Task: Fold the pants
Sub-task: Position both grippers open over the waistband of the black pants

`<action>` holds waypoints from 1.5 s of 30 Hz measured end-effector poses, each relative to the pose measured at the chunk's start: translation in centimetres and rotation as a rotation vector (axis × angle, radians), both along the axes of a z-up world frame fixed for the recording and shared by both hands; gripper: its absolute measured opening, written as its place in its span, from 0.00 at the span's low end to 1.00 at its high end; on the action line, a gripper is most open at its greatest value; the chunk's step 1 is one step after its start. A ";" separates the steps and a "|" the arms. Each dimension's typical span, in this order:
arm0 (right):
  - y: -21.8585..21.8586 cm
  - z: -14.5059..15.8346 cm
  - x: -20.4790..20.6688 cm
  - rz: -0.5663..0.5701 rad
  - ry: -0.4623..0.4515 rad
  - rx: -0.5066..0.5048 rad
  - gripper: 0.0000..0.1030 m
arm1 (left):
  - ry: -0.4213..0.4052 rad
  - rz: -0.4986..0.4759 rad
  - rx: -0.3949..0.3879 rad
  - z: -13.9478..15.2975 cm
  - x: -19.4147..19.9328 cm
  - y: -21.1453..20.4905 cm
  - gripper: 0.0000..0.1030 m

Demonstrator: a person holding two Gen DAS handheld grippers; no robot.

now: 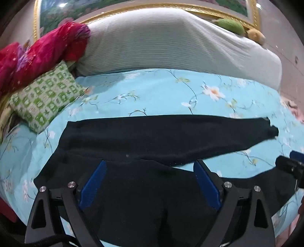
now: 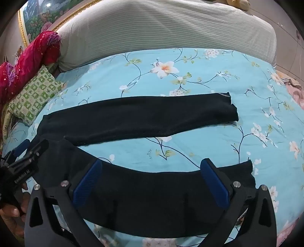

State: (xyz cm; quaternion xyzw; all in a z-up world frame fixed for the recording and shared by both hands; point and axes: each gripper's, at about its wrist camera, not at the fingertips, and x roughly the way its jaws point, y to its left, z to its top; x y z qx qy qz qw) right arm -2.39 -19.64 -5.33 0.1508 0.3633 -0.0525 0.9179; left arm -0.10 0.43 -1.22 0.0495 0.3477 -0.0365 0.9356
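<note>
Black pants (image 1: 163, 136) lie spread flat on a light blue floral bedsheet (image 1: 161, 91), legs apart and pointing right. My left gripper (image 1: 149, 167) hovers open over the waist and seat end, its blue pads (image 1: 93, 182) wide apart with nothing pinched. In the right wrist view the far leg (image 2: 136, 117) runs across the middle and the near leg (image 2: 152, 191) lies under my right gripper (image 2: 152, 167), which stands open above it. Each gripper shows in the other's view: the right gripper (image 1: 290, 167) at the right edge, the left gripper (image 2: 24, 155) at the left with a hand (image 2: 11, 210) below it.
A big grey-white ribbed pillow (image 1: 171, 43) fills the back of the bed. A green patterned cushion (image 1: 43, 98) and a red sequined cloth (image 1: 38, 53) lie at the left. Plush toys (image 1: 239, 28) sit by a gold-framed picture (image 1: 224, 13). The bed edge (image 2: 290, 89) drops off at right.
</note>
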 end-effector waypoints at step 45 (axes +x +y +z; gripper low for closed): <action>-0.2 -0.5 1.0 0.027 0.022 0.061 1.00 | 0.057 0.018 0.010 -1.2 1.5 0.8 0.92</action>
